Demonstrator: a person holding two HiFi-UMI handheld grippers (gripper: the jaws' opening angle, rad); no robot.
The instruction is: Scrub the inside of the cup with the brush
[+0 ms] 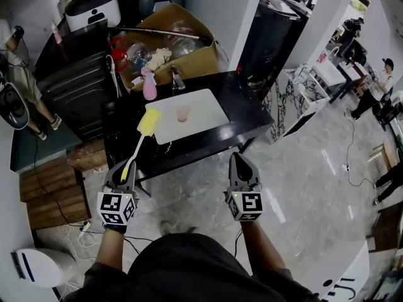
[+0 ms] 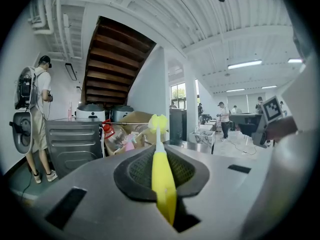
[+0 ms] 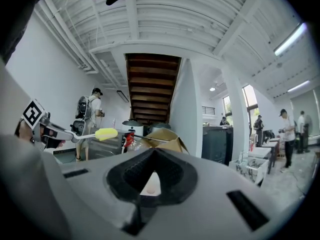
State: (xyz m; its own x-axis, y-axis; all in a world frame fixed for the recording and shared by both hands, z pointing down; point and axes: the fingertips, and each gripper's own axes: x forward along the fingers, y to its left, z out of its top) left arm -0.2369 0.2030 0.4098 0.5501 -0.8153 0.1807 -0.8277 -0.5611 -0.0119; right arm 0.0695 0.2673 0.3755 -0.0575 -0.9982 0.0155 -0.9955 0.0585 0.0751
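Cup (image 1: 183, 112): small, translucent, pinkish, standing upright at the middle of the white board (image 1: 208, 106), well beyond both tongs.

Brush (image 1: 140, 140): yellow handle, white neck, yellow head hanging over the board's left edge. The left gripper (image 1: 126, 167) is pinching its handle.

Right gripper (image 1: 238, 161): jaws pressed together, gripping nothing, pointing toward the board.

The right gripper view is showing the cup through its jaw notch. The left gripper view is showing only the brush there.

Bright, even indoor light from ceiling strip lamps (image 2: 244, 64) and windows (image 2: 177, 91). The floor (image 1: 302, 168) shows glare streaks. Gripper views warp strongly towards dark edges, and their near foreground is soft.
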